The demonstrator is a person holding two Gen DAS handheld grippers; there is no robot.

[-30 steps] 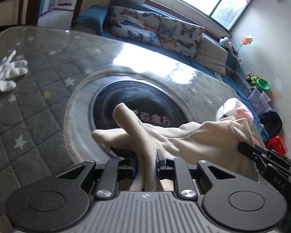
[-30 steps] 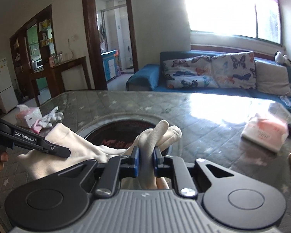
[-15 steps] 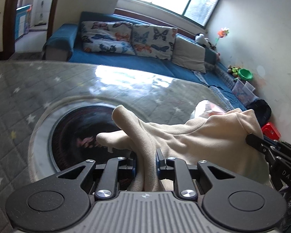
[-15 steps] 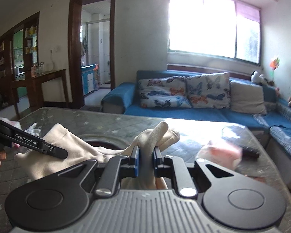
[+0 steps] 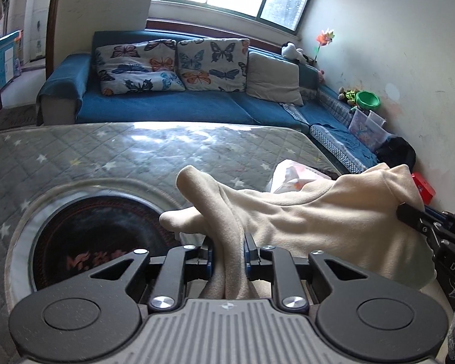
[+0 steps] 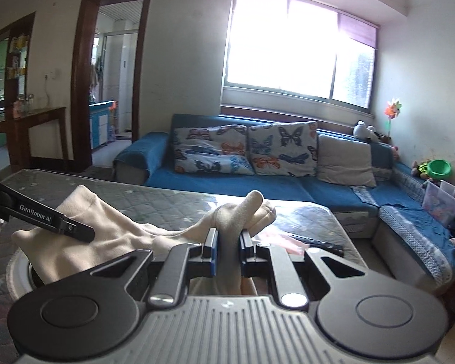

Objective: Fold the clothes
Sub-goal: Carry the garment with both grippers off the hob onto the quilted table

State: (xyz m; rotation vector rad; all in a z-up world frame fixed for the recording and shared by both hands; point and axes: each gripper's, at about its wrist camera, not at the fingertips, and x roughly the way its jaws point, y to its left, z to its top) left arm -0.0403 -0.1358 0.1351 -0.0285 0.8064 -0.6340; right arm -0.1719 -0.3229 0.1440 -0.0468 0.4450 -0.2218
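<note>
Here the cream-coloured soft fleece garment (image 5: 318, 221) hangs stretched in the air between the two tools, above the grey quilted star-patterned table cover (image 5: 112, 151). The left gripper (image 5: 227, 251) pinches a bunched fold of it between its blue-edged jaws, the loose end poking up toward 12 o'clock. The right gripper (image 6: 229, 250) is likewise pressed together on another bunched end, whose rounded tip rises at 12 o'clock of its jaws. In the left wrist view the right tool's black finger meets the cloth's far corner at 3 o'clock; in the right wrist view the left tool's black finger, lettered "GenRobot.AI", lies against the cloth at 9 o'clock.

Below the garment, at 8 o'clock in the left view, sits a round dark inset with a pale ring (image 5: 85, 242) set into the table. A pink-and-white plastic bag (image 5: 294, 176) lies on the cover just behind the cloth. Beyond the table stands a blue fabric corner sofa (image 6: 227, 182) with butterfly-print cushions (image 6: 245, 148), under a bright window (image 6: 297, 57).
</note>
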